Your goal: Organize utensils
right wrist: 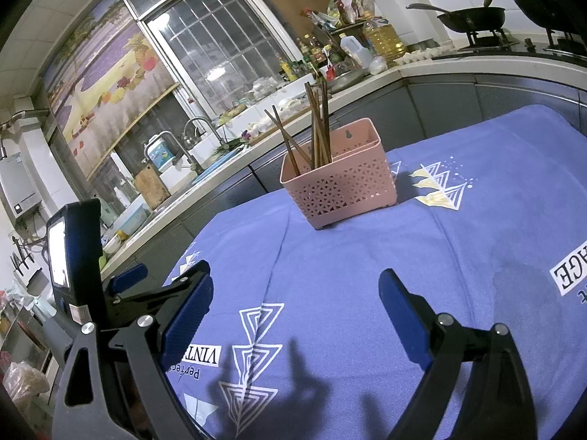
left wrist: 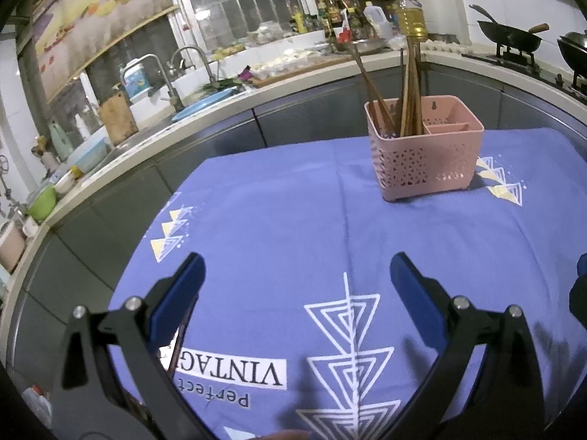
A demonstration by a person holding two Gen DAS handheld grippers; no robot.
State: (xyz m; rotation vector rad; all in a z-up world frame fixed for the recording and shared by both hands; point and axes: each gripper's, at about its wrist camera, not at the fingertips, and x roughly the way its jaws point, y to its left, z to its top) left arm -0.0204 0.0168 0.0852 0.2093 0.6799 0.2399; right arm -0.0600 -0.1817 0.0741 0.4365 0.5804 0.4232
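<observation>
I have both claws hanging over the blue tablecloth (left wrist: pixel 279 220) with nothing in them. My left gripper (left wrist: pixel 296 282) fills the bottom of its frame, blue pads spread wide and only printed cloth between them. My right gripper (right wrist: pixel 295 304) is the same: jaws apart, empty, low in its view.

The pink utensil caddy (left wrist: pixel 425 154) stands upright on the cloth in the upper right of the left view and near upper centre of the right view, well apart from both claws. The brown chopsticks (left wrist: pixel 407 99) sit handle-down in its left compartment and lean against the rim, fanned out rather than bundled; the smaller compartments beside them look empty.

I see no loose utensil on the cloth in either view, so I judge the sorting is done or nearly so, and holding both claws open and back keeps them clear of the leaning sticks.
</observation>
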